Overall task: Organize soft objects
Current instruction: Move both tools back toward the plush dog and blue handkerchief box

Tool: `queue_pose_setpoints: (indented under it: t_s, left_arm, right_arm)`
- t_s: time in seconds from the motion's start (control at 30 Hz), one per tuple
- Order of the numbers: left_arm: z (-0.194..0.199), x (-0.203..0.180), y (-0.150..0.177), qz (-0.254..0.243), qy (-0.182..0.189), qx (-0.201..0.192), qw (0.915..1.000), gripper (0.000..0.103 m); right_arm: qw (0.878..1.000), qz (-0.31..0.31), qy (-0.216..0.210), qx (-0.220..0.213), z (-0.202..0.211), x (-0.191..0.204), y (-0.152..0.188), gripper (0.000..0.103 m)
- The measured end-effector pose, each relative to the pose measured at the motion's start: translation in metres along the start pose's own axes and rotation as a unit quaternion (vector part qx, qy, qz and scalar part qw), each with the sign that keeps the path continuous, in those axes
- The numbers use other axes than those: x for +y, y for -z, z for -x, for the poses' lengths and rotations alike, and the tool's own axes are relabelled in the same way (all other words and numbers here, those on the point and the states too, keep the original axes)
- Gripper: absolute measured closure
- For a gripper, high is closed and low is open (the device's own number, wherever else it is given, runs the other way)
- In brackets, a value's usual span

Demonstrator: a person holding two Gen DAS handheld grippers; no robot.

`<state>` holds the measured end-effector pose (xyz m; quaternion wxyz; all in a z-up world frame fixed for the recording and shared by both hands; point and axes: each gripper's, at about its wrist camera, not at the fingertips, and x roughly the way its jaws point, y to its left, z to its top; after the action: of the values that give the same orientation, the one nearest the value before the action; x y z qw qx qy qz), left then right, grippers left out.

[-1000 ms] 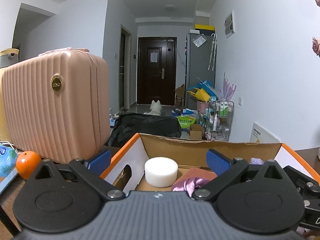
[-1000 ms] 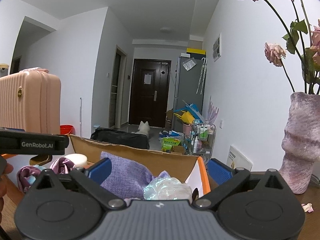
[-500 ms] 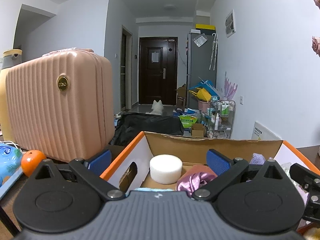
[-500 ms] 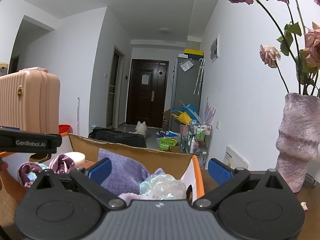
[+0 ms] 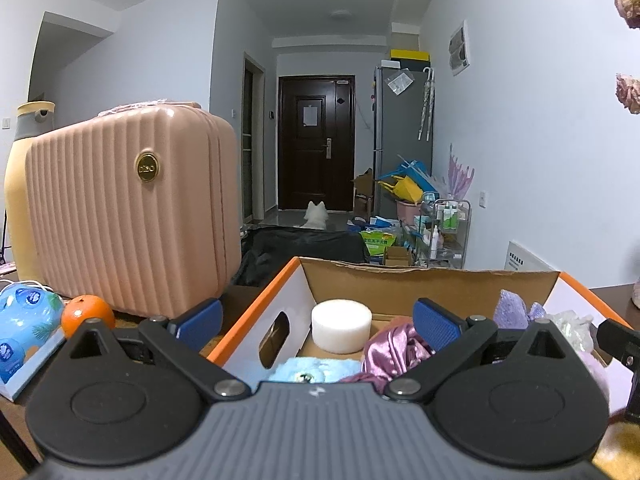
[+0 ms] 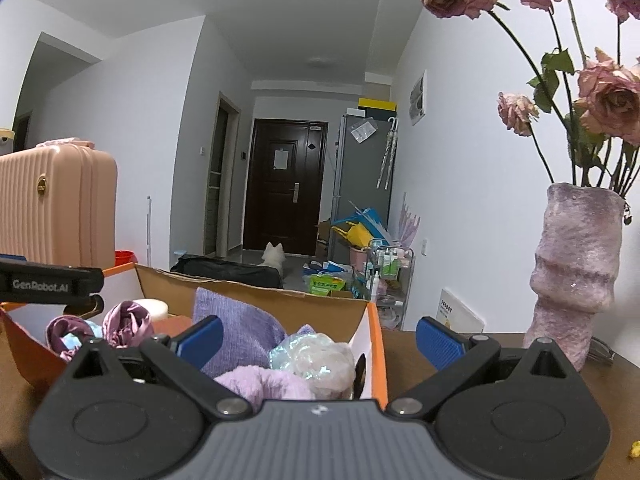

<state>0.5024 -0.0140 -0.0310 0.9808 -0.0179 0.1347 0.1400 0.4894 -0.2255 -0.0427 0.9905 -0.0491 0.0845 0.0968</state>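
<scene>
Since a second ago both cameras have drawn back and risen a little, so more of the cardboard box [image 5: 428, 284] interior shows, including a pale blue plush [image 5: 316, 370] at its near-left corner that was out of sight before. Most of the sorting looks done: inside the box lie a white foam puck [image 5: 341, 326] toward the back-left corner, a mauve satin scrunchie [image 5: 394, 354] in the middle, a lilac knitted cloth [image 6: 240, 334] against the back wall, and an iridescent crinkly bundle [image 6: 310, 358] and fluffy lilac piece [image 6: 266, 386] at the right end. No soft item shows outside the box, though the table near each camera is hidden by the gripper bodies. Both the left gripper [image 5: 316, 320] and the right gripper [image 6: 318, 340] have their fingers spread wide, holding nothing; the left hangs over the box's near-left edge just above the plush, the right over its near-right corner above the bundle.
</scene>
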Motion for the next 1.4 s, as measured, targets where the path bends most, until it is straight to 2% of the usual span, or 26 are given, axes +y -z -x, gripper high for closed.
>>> queue_pose_setpoints:
  t_s: [0.47,0.8,1.13,1.4]
  left_arm:
    - [0.039,0.011,0.01,-0.004,0.0,0.005,1.0,0.0]
    - [0.063,0.025,0.021,0.003,0.005,0.029,0.9996,0.0]
    - [0.09,0.039,0.033,0.0,0.018,0.065,0.9977,0.0]
    - [0.115,0.052,0.043,-0.003,0.027,0.088,0.9958,0.0]
  right_arm:
    - [1.0,-0.004,0.012,0.006,0.042,0.002,0.008,0.0]
    - [1.0,-0.006,0.02,0.018,0.077,0.007,0.016,0.0]
    - [0.999,0.003,0.014,0.051,0.111,0.021,0.025,0.0]
    - [0.995,0.001,0.009,0.1,0.131,0.033,0.035,0.0]
